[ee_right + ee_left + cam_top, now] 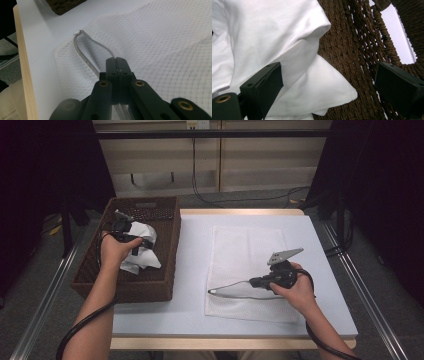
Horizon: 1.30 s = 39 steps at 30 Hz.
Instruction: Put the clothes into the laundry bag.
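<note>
At left of the high view, the left gripper (131, 233) hangs in the wicker basket (167, 245) over the white cloth (287, 35), jaws spread apart, cloth lying between them unpinched. Lower right, the right gripper (116, 61) is clamped on the mesh bag's (245, 250) zipper edge (82, 53)

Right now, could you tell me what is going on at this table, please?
A person works with a gripper in each hand. The left gripper, jaws open, reaches into the brown wicker basket over a crumpled white cloth. The right gripper is shut on the edge of a white mesh laundry bag that lies flat on the table, lifting its zipper edge open.
</note>
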{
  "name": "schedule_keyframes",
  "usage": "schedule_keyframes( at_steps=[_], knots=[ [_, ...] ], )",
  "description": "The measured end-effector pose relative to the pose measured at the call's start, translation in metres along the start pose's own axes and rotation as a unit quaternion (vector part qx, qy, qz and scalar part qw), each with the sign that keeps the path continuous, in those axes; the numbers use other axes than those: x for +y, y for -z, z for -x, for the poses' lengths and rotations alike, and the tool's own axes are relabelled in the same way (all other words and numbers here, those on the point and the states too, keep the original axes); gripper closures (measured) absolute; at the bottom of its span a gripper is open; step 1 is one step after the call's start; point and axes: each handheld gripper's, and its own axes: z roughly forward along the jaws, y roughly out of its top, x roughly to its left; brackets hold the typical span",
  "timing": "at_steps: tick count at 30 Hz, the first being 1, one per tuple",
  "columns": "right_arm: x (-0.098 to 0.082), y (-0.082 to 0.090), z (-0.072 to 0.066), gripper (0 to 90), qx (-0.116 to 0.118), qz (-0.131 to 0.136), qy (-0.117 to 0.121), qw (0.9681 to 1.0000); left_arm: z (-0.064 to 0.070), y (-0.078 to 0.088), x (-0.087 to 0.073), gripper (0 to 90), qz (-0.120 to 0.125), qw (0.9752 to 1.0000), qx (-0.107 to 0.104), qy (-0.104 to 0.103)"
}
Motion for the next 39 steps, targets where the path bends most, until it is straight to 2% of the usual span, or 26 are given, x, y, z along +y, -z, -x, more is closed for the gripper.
schedule_keyframes(
  at_steps=[2, 5, 11, 12, 19, 20, 22, 28, 32, 33, 38, 39],
  knots=[
    [0.0, 0.0, 0.0, 90.0, 0.0, -0.001, -0.002, 1.0, -0.001, -0.001, 0.001, 7.8, -0.007, 1.0, 0.004, -0.006],
    [0.0, -0.001, 0.001, 90.0, 0.003, -0.001, -0.001, 1.0, -0.003, -0.002, 0.001, 7.3, -0.003, 0.9999, 0.011, -0.007],
    [0.0, -0.002, 0.0, 90.0, 0.002, -0.001, 0.001, 1.0, -0.008, -0.004, 0.002, 7.0, 0.005, 0.9999, 0.013, 0.008],
    [0.0, -0.002, 0.0, 90.0, 0.0, -0.004, -0.001, 1.0, -0.01, -0.004, 0.002, 7.1, 0.001, 0.9999, 0.015, 0.002],
    [0.0, -0.004, -0.001, 90.0, -0.001, -0.005, 0.004, 1.0, -0.013, -0.006, 0.003, 6.8, 0.007, 0.9997, 0.023, 0.007],
    [0.0, -0.003, -0.001, 90.0, 0.003, -0.004, 0.004, 1.0, -0.014, -0.006, 0.003, 6.8, 0.003, 0.9997, 0.024, 0.0],
    [0.0, -0.003, -0.001, 90.0, 0.001, -0.004, 0.004, 1.0, -0.014, -0.007, 0.003, 6.4, 0.007, 0.9996, 0.026, 0.005],
    [-0.001, -0.004, 0.0, 90.0, 0.002, -0.005, 0.002, 1.0, -0.019, -0.002, 0.003, 6.3, 0.008, 0.9996, 0.027, 0.006],
    [-0.001, -0.005, 0.0, 90.0, 0.003, -0.005, 0.002, 1.0, -0.021, 0.002, 0.003, 6.1, 0.02, 0.9993, 0.031, 0.012],
    [-0.001, -0.005, 0.0, 90.0, 0.002, -0.004, 0.002, 1.0, -0.022, 0.004, 0.004, 6.1, 0.015, 0.9994, 0.029, 0.008],
    [-0.001, -0.006, 0.001, 90.0, 0.004, -0.008, 0.004, 1.0, -0.026, 0.002, 0.004, 4.0, 0.017, 0.999, 0.041, 0.005],
    [-0.001, -0.006, 0.001, 90.0, 0.002, -0.01, 0.003, 0.9999, -0.026, 0.0, 0.004, 4.0, 0.024, 0.9987, 0.045, 0.004]
  ],
)
